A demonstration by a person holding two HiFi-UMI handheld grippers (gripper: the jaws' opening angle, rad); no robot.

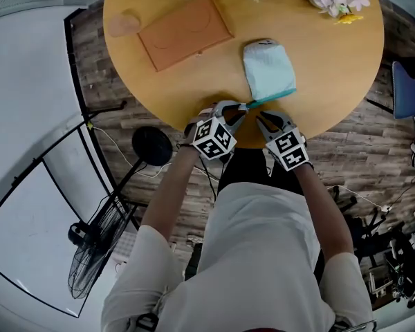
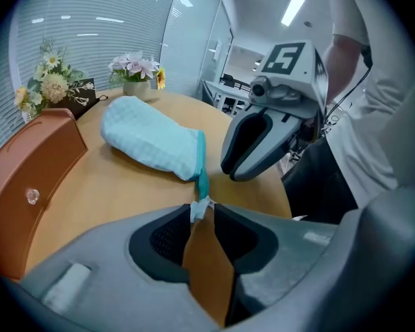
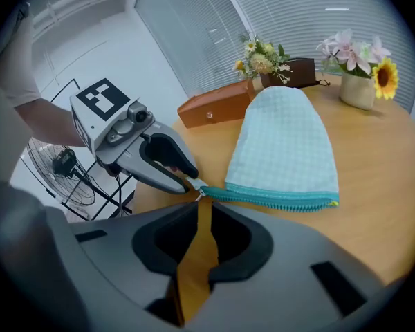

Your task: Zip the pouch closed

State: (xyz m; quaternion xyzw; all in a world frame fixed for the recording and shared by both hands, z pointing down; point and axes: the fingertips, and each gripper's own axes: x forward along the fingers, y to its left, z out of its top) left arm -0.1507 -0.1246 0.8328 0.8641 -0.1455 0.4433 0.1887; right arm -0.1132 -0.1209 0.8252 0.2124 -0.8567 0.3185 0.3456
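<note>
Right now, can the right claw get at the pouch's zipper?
Probably yes: the zipper lies just ahead of the right claw with only table between; the left claw, pinching the tab, crowds only that end.

A pale blue pouch [image 1: 268,68] lay near the front edge of a round wooden table [image 1: 332,68], with its teal zipper [image 1: 273,97] facing the person. The left gripper [image 1: 241,109] had its tips at the zipper's left end, and the right gripper [image 1: 264,118] was just beside it. A flat brown case [image 1: 185,32] lay farther left.
</note>
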